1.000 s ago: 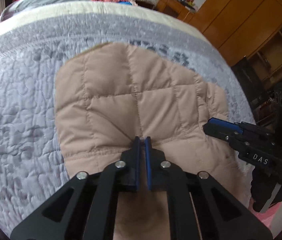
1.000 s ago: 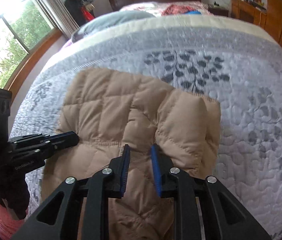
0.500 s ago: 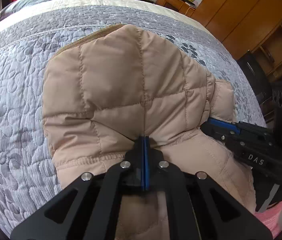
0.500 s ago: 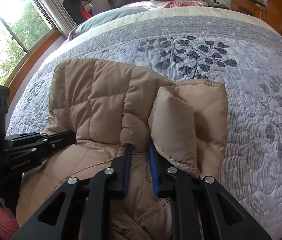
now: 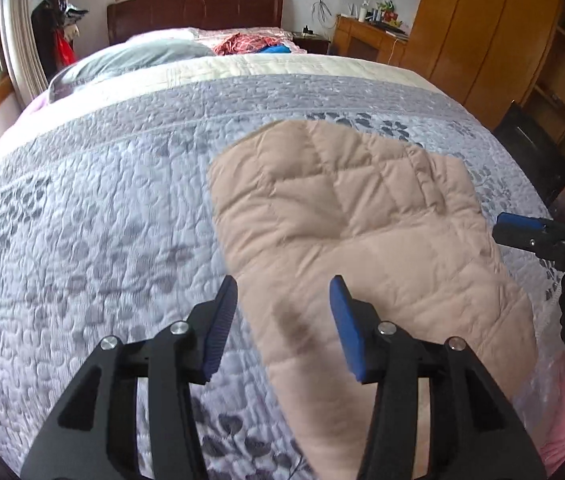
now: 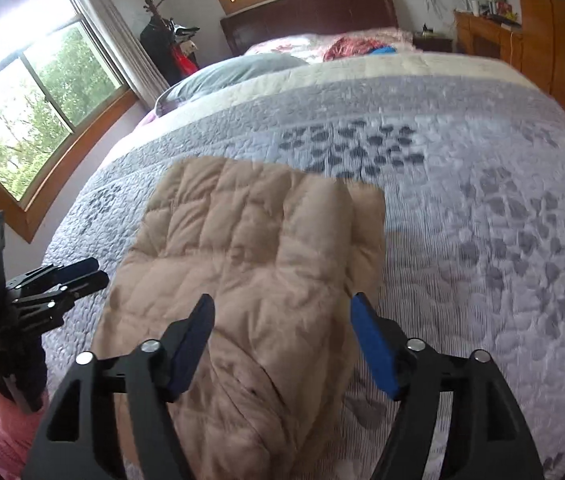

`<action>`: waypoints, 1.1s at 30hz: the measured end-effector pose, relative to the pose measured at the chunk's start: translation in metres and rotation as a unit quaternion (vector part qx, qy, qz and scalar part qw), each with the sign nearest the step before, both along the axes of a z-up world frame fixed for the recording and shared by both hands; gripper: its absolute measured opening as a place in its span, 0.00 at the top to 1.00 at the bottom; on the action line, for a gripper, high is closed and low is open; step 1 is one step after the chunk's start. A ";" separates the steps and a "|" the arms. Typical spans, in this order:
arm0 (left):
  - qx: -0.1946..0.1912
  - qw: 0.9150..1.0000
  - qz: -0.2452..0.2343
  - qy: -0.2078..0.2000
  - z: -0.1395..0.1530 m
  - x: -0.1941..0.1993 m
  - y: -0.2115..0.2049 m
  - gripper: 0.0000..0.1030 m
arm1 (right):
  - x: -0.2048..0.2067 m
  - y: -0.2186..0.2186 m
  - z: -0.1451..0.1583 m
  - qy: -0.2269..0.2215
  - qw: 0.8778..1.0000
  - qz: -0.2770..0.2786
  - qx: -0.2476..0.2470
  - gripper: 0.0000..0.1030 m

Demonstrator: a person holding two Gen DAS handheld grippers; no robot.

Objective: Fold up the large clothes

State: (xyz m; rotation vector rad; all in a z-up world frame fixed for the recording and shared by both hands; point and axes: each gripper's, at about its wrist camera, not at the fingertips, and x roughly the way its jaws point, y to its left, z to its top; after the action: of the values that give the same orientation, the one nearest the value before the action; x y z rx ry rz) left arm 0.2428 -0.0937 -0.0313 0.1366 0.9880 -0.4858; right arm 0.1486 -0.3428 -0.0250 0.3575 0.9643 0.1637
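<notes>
A tan quilted jacket [image 5: 346, 240] is lying folded on a bed, resting on a grey patterned bedspread [image 5: 94, 216], with its near end reaching toward the bed's near edge. The left gripper [image 5: 282, 320] is hovering above the jacket's near left edge with its fingers [image 5: 220, 320] spread wide apart and holding nothing; one finger is sitting over the bedspread and the other over the jacket. The right gripper [image 6: 282, 344] is hanging above the jacket's near right part, its fingers [image 6: 374, 348] also spread wide and empty. At the head of the bed a grey pillow [image 5: 134, 60] is lying in front of a dark headboard [image 5: 194, 12], and a wooden wardrobe [image 5: 478, 28] is standing on the right.
</notes>
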 end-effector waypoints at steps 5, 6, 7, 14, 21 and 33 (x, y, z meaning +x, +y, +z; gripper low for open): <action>-0.007 1.000 0.006 0.026 -0.013 -0.001 0.012 0.49 | -0.002 -0.005 -0.019 0.027 0.999 0.013 0.035 0.23; -0.007 1.000 0.006 0.026 -0.014 -0.002 0.014 0.47 | -0.002 -0.005 -0.022 0.029 0.999 0.013 0.035 0.21; -0.007 1.000 0.006 0.026 -0.014 -0.003 0.016 0.45 | -0.002 -0.005 -0.025 0.033 0.999 0.015 0.040 0.21; -0.020 0.999 -0.002 0.035 -0.018 -0.004 0.018 0.38 | 0.002 -0.007 -0.040 0.052 0.994 0.031 0.095 0.16; -0.030 0.999 -0.008 0.039 -0.019 -0.003 0.020 0.32 | 0.001 -0.011 -0.050 0.051 0.990 0.034 0.127 0.13; -0.052 0.997 -0.036 0.055 -0.022 -0.005 0.014 0.24 | -0.002 -0.014 -0.056 0.045 0.988 0.046 0.138 0.08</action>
State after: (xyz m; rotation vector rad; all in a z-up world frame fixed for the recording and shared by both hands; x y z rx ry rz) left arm 0.2378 -0.0794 -0.0537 0.0529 1.0657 -0.6136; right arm 0.1471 -0.3565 -0.0811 0.5786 1.0499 0.3690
